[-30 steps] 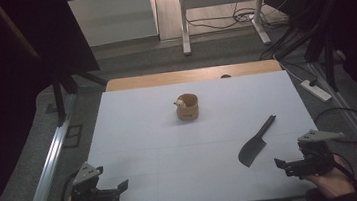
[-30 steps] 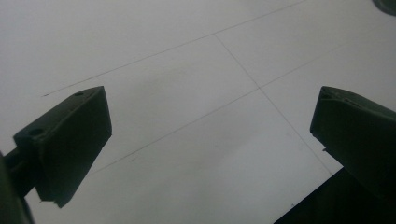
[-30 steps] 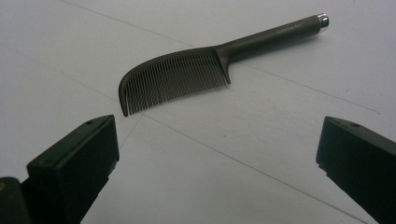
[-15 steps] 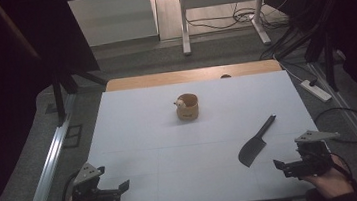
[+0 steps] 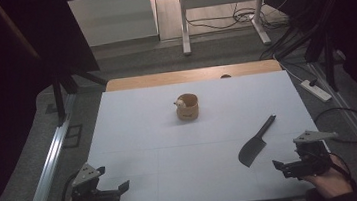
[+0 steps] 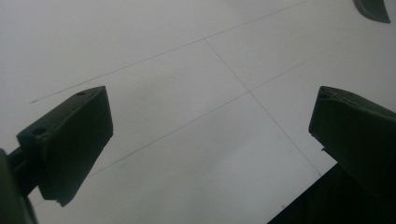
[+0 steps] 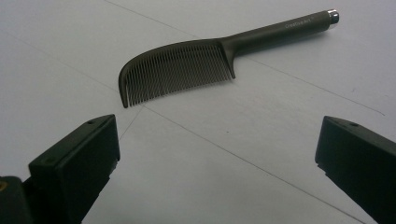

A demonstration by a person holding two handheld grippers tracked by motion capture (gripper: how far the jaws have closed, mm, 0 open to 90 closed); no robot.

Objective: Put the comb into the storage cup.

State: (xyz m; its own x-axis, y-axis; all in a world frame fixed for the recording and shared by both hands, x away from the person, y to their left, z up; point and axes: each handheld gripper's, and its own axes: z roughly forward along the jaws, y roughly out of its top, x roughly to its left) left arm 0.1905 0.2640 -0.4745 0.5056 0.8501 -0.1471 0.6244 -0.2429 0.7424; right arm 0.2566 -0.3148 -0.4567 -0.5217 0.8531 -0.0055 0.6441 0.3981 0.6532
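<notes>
White sheeting covers the table [image 5: 169,131], faint fold lines crossing it, with a strip of bare wood showing at the far edge; beyond lies a grey floor with cables and the legs of another desk, and a power strip [image 5: 314,90] sits on the floor to the right.

Near the right front of the sheet lies a dark handled comb [image 5: 255,135]; its toothed head points toward the person and its slim handle angles away to the far right; in the right gripper view the comb [image 7: 196,65] lies flat just ahead of the jaws, teeth facing them, lettering along the handle and a silver cap at its tip.

Hovering at the table's near right corner, the right gripper [image 5: 280,165] has its jaws spread wide with nothing between them; it sits near the comb without touching it.

At the near left corner, well apart from the comb, the left gripper [image 5: 123,188] likewise has its jaws parted and empty over bare sheet.

Toward the middle far part of the table stands a small wooden cup [image 5: 188,107] with a pale object at its rim, too small to identify.
</notes>
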